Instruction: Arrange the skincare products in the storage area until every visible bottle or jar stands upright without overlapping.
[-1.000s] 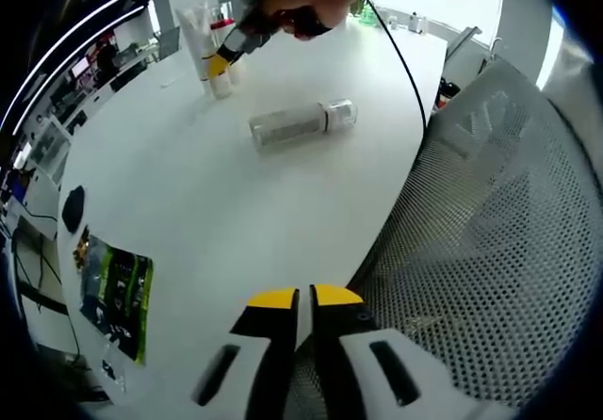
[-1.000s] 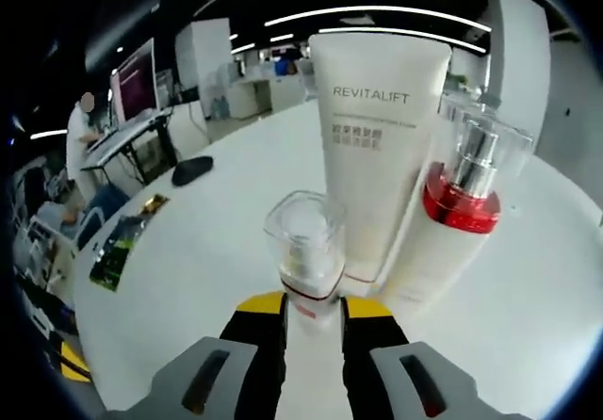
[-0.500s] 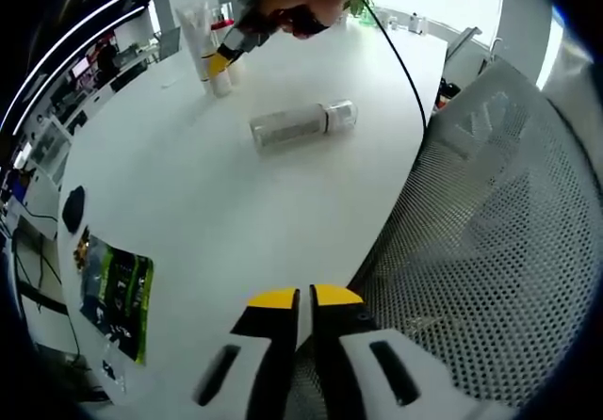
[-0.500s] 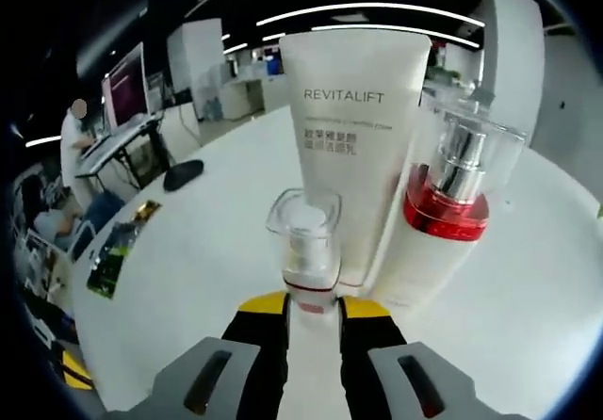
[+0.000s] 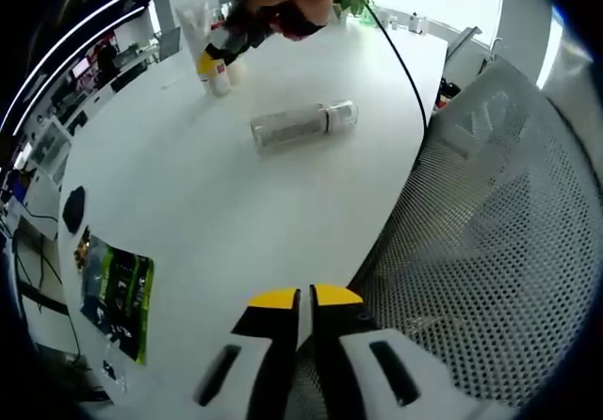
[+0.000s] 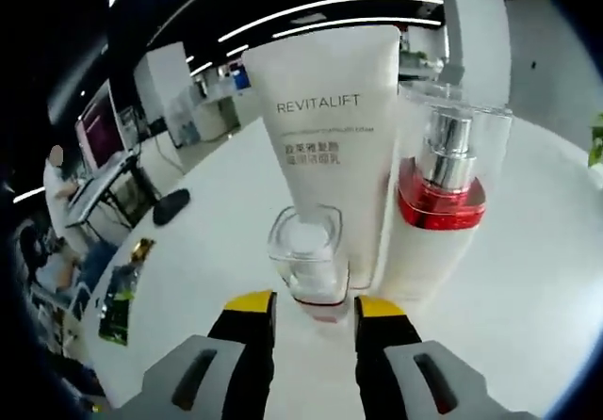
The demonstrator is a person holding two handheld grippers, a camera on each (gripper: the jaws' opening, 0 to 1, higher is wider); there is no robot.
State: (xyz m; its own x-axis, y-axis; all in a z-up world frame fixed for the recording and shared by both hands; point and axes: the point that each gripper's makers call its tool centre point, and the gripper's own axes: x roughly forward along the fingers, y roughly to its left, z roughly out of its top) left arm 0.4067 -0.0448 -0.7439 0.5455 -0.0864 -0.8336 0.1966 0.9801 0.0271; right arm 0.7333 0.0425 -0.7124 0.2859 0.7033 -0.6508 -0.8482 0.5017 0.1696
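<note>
Table (image 5: 226, 194) first: white and round-edged, it runs under everything I see in the left gripper view, with a grey mesh chair back (image 5: 499, 232) crowding its near side. On the right gripper view the tall white REVITALIFT tube (image 6: 325, 147) stands upright on its cap, and a white pump bottle with a red collar (image 6: 441, 218) and clear overcap stands just beside it on the right, the two touching or nearly so. In front of them stands a small bottle with a clear square cap (image 6: 307, 260), upright, its base between the yellow tips of my right gripper (image 6: 311, 309); the jaws are apart and I see a gap on each side, so they are not gripping it. One clear bottle (image 5: 303, 124) lies on its side mid-table, well apart from the standing group. My left gripper (image 5: 303, 299) hovers at the table edge, jaws together, holding nothing. A green packet (image 5: 117, 293) lies flat near the left edge.
</note>
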